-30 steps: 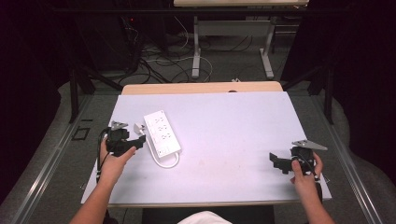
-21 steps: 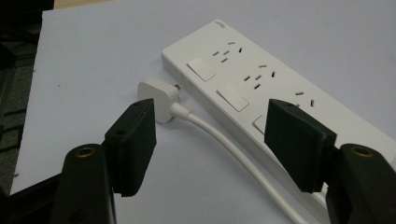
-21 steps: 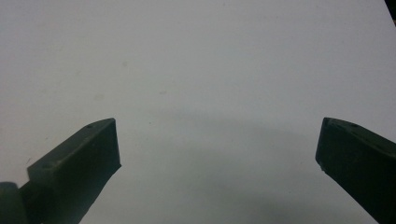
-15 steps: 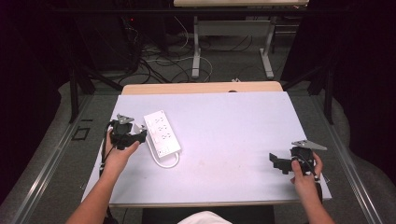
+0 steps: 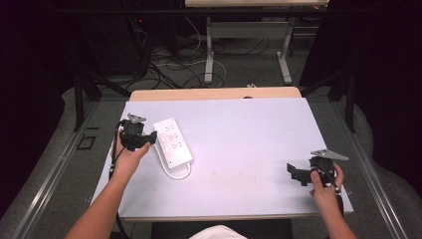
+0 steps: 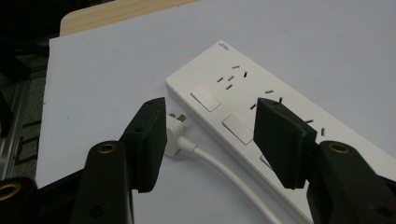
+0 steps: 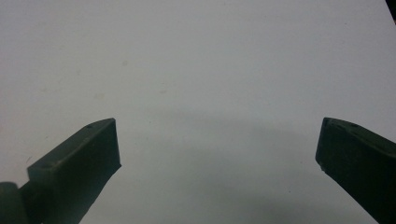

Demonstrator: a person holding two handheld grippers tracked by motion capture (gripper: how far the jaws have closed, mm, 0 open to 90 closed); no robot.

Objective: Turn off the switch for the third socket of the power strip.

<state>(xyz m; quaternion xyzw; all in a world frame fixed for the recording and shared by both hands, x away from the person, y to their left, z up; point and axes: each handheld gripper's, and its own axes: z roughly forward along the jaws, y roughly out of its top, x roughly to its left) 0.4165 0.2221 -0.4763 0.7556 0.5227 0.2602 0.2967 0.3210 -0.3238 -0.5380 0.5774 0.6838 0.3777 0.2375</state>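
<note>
A white power strip (image 5: 172, 142) lies on the left part of the white table (image 5: 239, 134), its cord (image 5: 174, 173) looped at the near end. In the left gripper view the strip (image 6: 261, 112) fills the right side and its white plug (image 6: 175, 135) rests on the table beside it. My left gripper (image 5: 149, 139) is open, its jaws straddling the plug and the strip's edge (image 6: 210, 133) without gripping either. My right gripper (image 5: 293, 173) hovers open over bare table near the front right, nothing between its jaws (image 7: 217, 149).
A wooden strip (image 5: 214, 93) borders the table's far edge. Beyond it stand table legs (image 5: 209, 50) and tangled floor cables (image 5: 169, 64). A metal rail (image 5: 54, 174) runs along the floor left of the table.
My left gripper has moved forward and right, up to the power strip's near-left edge. The right gripper has stayed put.
</note>
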